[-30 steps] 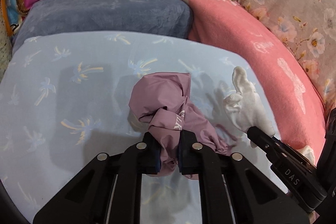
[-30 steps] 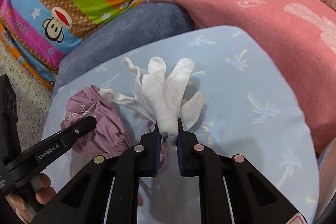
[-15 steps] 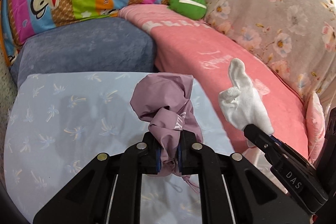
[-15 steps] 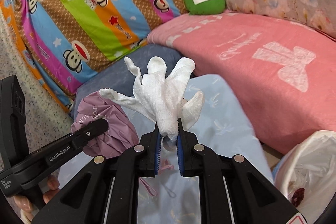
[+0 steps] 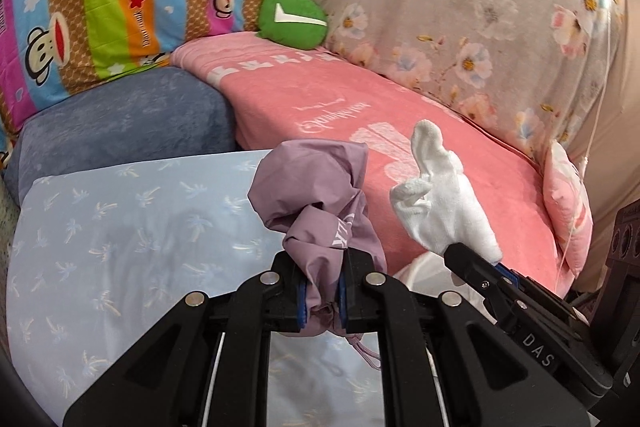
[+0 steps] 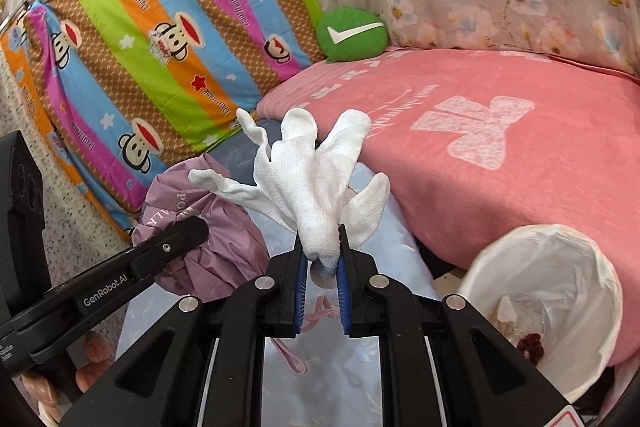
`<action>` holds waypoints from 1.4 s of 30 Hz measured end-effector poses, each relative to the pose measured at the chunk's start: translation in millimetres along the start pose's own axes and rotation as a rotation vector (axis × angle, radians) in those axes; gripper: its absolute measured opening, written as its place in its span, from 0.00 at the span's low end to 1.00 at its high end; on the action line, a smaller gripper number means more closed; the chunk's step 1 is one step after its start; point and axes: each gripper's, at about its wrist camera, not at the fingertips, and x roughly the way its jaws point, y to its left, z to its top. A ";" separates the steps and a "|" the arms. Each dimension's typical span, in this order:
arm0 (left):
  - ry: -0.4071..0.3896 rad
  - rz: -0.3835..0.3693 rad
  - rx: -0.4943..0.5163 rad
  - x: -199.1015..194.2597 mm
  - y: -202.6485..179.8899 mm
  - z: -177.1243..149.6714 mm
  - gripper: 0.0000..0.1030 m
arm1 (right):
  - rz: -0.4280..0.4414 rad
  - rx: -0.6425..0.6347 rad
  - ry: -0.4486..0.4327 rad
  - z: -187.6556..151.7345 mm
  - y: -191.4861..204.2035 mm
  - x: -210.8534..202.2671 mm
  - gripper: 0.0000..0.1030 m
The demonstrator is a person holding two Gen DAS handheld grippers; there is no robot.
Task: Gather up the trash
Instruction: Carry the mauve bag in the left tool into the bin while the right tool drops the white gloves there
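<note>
My left gripper (image 5: 322, 291) is shut on a crumpled purple drawstring pouch (image 5: 316, 195) and holds it in the air above the light blue pillow (image 5: 120, 235). The pouch also shows in the right wrist view (image 6: 200, 235), with its pink cord (image 6: 296, 347) hanging down. My right gripper (image 6: 322, 287) is shut on a white knit glove (image 6: 312, 179), whose fingers splay upward. The glove also shows in the left wrist view (image 5: 444, 207). A bin with a white liner (image 6: 560, 291) stands at the lower right, below and to the right of the glove, with trash inside.
A pink blanket (image 6: 480, 131) covers the bed behind. A grey-blue pillow (image 5: 120, 123), a striped monkey-print cushion (image 6: 140, 27), a green round cushion (image 6: 352, 35) and a floral cover (image 5: 480, 7) lie at the back. Speckled floor (image 6: 60, 219) is at the left.
Both grippers have lifted their items off the blue pillow and swung right. The pink blanket and floral cover now fill more of the view, and the lined bin has come into the right view.
</note>
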 end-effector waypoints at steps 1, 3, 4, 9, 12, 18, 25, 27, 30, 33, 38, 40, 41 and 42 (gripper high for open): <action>0.001 -0.010 0.011 -0.3 -8.1 -1.5 0.10 | -0.007 0.007 -0.006 -0.9 -7.4 -7.5 0.12; 0.001 -0.023 0.026 -0.3 -19.5 -2.6 0.10 | -0.020 0.019 -0.016 -1.9 -19.5 -17.8 0.12; 0.001 -0.032 0.036 -0.4 -26.6 -4.0 0.10 | -0.025 0.025 -0.020 -2.2 -24.7 -21.7 0.12; 0.009 -0.066 0.070 1.0 -53.7 -9.1 0.10 | -0.057 0.056 -0.040 -5.7 -52.2 -43.5 0.12; 0.014 -0.083 0.092 2.7 -70.2 -12.3 0.10 | -0.071 0.070 -0.050 -7.1 -66.3 -53.6 0.12; 0.028 -0.124 0.135 6.6 -99.9 -20.1 0.10 | -0.103 0.095 -0.067 -13.2 -92.7 -72.1 0.12; 0.048 -0.170 0.172 16.7 -131.4 -25.3 0.12 | -0.142 0.133 -0.084 -17.6 -124.4 -89.9 0.12; 0.054 -0.175 0.175 20.0 -138.9 -26.7 0.13 | -0.152 0.143 -0.087 -18.0 -131.2 -93.1 0.13; 0.067 -0.184 0.192 24.1 -148.9 -29.6 0.15 | -0.167 0.154 -0.091 -18.9 -141.9 -98.3 0.13; 0.069 -0.185 0.196 27.3 -155.1 -31.1 0.29 | -0.176 0.160 -0.094 -19.4 -149.2 -101.4 0.13; 0.032 -0.178 0.203 26.5 -161.8 -32.0 0.57 | -0.183 0.169 -0.094 -18.9 -157.2 -101.0 0.14; 0.033 -0.178 0.213 27.3 -163.7 -31.1 0.60 | -0.185 0.170 -0.091 -19.5 -158.6 -99.7 0.15; 0.030 -0.171 0.214 27.3 -163.9 -30.6 0.61 | -0.187 0.170 -0.090 -19.5 -158.8 -98.8 0.17; 0.026 -0.164 0.213 27.3 -163.3 -30.2 0.64 | -0.187 0.169 -0.088 -20.0 -158.6 -98.1 0.17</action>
